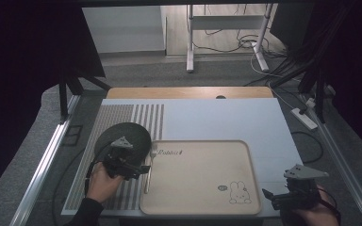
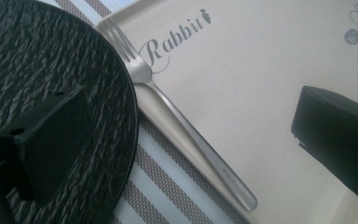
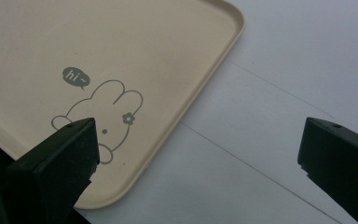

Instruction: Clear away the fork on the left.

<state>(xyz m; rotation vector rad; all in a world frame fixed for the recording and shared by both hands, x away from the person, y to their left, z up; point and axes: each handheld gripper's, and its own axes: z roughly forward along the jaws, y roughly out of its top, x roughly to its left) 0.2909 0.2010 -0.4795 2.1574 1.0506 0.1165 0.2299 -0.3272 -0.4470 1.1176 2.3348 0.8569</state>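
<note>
A beige tray [image 1: 202, 176] is seen lying on a pale placemat [image 1: 226, 117] with a striped band down its left side, the mat spread over a wooden table [image 1: 188, 92]; a black round plate [image 1: 122, 137] sits on the stripes, touching the tray's left rim; a metal fork [image 2: 177, 116] is laid along that left rim, its tines up by the printed word "Rabbit" and tucked against the plate's edge; the left gripper [image 1: 134, 169] is held by the left hand [image 1: 102, 181] low over the plate's near edge and the fork handle, and in the left gripper view its jaws are spread wide apart, one over the plate, the other over the tray, nothing between them; the fork is lying untouched between the two; the right gripper [image 1: 275, 197] is held off the tray's near right corner, and in the right gripper view its jaws are also parted wide, one over the rabbit drawing [image 3: 103, 116], the other above the bare mat; nothing is gripped there either.
</note>
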